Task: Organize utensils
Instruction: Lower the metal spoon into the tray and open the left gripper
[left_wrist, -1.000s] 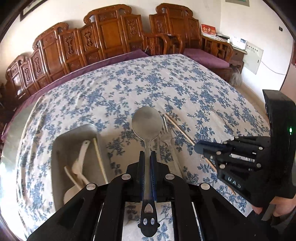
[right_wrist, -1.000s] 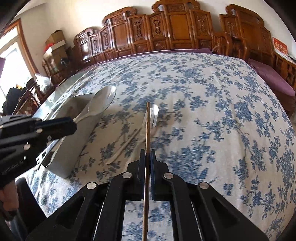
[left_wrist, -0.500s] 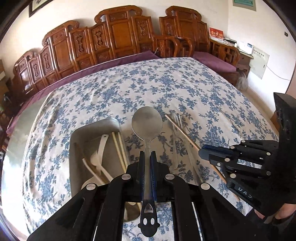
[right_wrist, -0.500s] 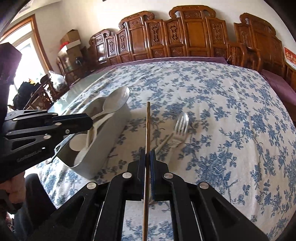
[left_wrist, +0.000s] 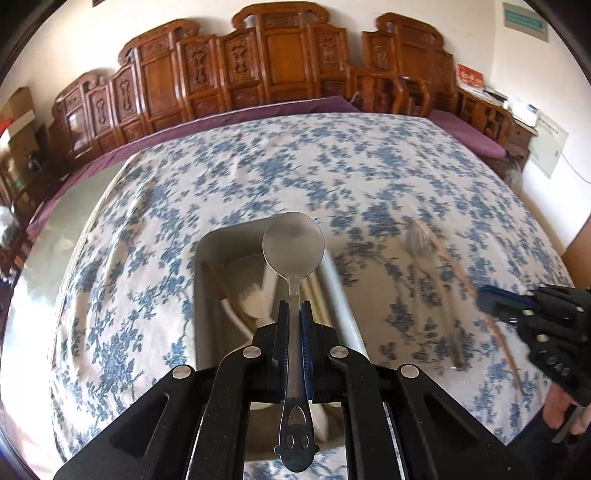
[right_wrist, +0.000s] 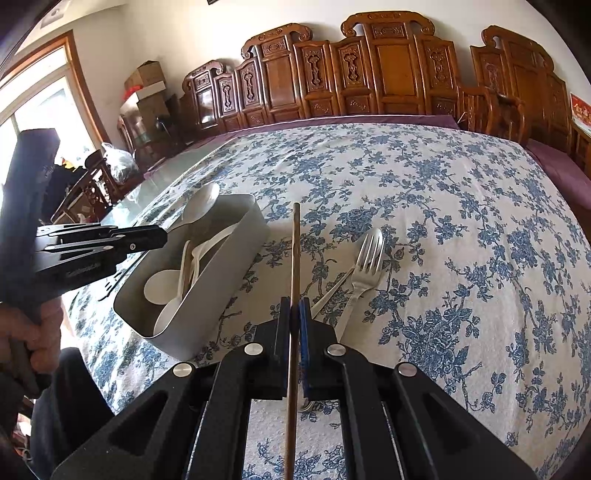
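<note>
Sliding sideways since the earlier frame, the left gripper (left_wrist: 293, 314) now hangs over the grey tray (left_wrist: 207, 258), jaws clenched on the metal spoon (left_wrist: 293, 243), whose bowl sits above the white spoons (left_wrist: 255, 299) inside; a drop into the tray looks close. From the right wrist, the right gripper (right_wrist: 294, 314) grasps a chopstick (right_wrist: 294, 251) above the desk (right_wrist: 461, 258), beside the fork (right_wrist: 367, 258) and near the tray.
</note>
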